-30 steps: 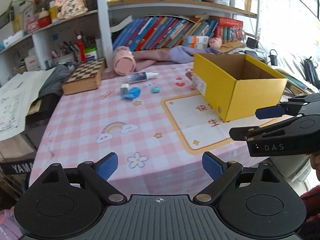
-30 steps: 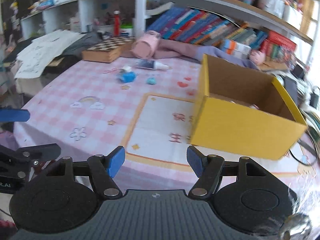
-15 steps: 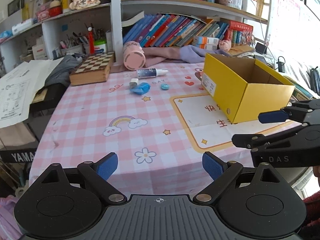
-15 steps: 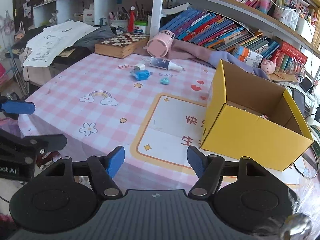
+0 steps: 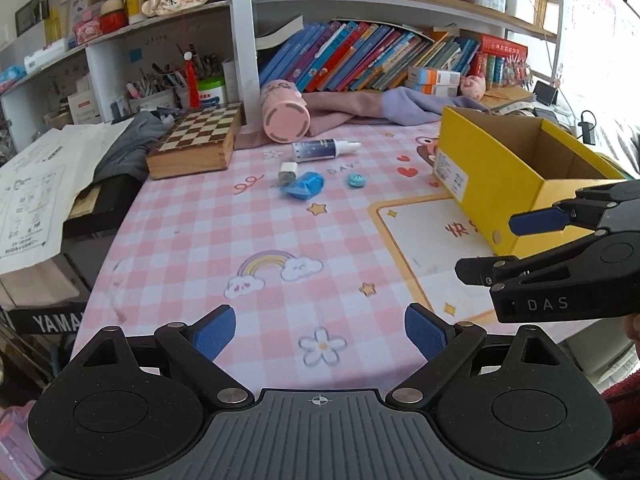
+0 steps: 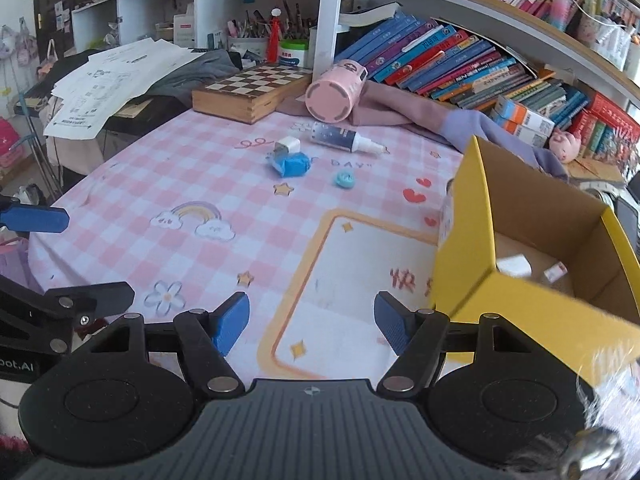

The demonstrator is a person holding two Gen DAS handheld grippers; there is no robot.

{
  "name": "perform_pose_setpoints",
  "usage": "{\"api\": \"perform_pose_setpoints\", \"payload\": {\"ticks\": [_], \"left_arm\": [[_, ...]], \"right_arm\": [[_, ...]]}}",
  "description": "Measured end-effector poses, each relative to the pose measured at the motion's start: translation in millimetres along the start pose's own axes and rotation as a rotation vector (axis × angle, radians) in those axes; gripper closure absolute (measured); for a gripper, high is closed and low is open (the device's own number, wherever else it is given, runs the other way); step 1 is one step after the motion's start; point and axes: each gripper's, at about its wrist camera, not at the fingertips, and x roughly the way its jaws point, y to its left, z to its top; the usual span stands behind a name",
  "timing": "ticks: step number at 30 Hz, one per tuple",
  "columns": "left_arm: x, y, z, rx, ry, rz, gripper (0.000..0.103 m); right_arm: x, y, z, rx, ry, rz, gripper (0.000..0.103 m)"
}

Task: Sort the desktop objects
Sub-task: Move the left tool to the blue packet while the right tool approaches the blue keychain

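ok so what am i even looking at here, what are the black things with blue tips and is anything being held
There is no robot here. A person holds a two-finger tool in each hand, and each tool carries a wide-angle camera looking along its fingers.

The left camera's picture shows the left hand-held gripper at the bottom, with the other tool poking in from the right. The right camera's picture shows the right hand-held gripper the same way. Both are open and hold nothing.

On the pink checked tablecloth lie a crumpled blue wrapper, a small white plug-like block, a small round blue cap-like thing, a white squeeze bottle with a dark label, a pink cylindrical case on its side and a wooden chessboard box. The open yellow cardboard box already holds a couple of small white things.
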Motion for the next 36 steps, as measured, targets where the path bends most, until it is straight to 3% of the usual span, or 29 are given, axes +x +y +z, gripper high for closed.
{"api": "perform_pose_setpoints", "payload": {"ticks": [26, 36], "left_arm": [[125.0, 14.5, 78.3, 0.019, -0.007, 0.024, 0.009], [181.3, 16.6, 97.9, 0.017, 0.018, 0.016, 0.011]], "right_arm": [[131.6, -50.8, 110.1, 0.098, 0.043, 0.004, 0.046], [196.1, -65.4, 134.2, 0.137, 0.139, 0.004, 0.049]]}}
